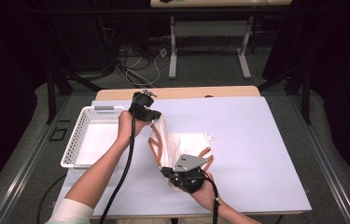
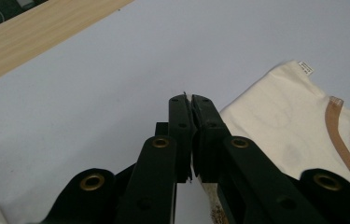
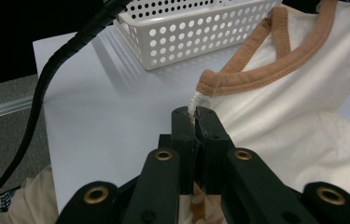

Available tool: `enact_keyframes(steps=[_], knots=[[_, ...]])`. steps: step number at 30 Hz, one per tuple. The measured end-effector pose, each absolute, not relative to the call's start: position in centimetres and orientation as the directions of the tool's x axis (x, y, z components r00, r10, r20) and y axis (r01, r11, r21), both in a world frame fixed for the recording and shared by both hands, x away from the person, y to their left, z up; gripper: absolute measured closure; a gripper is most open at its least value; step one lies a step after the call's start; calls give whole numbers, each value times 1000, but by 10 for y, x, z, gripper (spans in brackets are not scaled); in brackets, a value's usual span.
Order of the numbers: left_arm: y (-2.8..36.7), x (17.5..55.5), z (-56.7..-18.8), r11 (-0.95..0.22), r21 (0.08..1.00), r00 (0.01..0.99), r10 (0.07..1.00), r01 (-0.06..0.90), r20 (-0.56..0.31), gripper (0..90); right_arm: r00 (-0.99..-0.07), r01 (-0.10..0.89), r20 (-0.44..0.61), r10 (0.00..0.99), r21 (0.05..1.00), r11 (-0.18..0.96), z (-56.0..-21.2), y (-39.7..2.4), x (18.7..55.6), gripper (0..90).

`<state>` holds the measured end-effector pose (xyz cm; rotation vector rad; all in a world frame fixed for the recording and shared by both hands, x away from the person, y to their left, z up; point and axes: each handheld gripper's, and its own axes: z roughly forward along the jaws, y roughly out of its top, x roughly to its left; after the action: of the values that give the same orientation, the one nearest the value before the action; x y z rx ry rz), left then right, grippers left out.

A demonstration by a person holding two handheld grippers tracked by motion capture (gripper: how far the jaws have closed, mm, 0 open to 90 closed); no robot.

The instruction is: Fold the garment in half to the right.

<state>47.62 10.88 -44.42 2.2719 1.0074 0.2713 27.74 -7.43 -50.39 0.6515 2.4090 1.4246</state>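
Note:
A cream garment with orange-brown trim (image 1: 182, 147) lies partly lifted near the middle of the white table top (image 1: 256, 154). My left gripper (image 1: 151, 116) holds one edge of it up at the far side, jaws shut on the cloth. In the left gripper view the left gripper (image 2: 190, 99) pinches a thin cloth edge, with the garment (image 2: 284, 121) spread to the right. My right gripper (image 1: 172, 179) grips the near edge. In the right gripper view the right gripper (image 3: 194, 111) is shut on a white ribbed hem below the orange-brown trim (image 3: 252, 74).
A white perforated basket (image 1: 81, 135) stands at the left of the table; in the right gripper view the basket (image 3: 191, 32) is just beyond the garment. A black cable (image 3: 46, 79) trails across the left. The wooden table edge (image 1: 177, 92) runs along the back.

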Motion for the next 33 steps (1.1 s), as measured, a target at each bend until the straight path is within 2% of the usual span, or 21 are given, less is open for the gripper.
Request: enact_keyframes(steps=[18,33], knots=[[60,482,-455,-555,610,732,678,566,-63,874,-833,284,0,553,858,428,-510,-99,272,868],[28,485,-478,-576,589,751,655,567,-82,871,-814,333,12,581,829,449,-519,-116,270,866]])
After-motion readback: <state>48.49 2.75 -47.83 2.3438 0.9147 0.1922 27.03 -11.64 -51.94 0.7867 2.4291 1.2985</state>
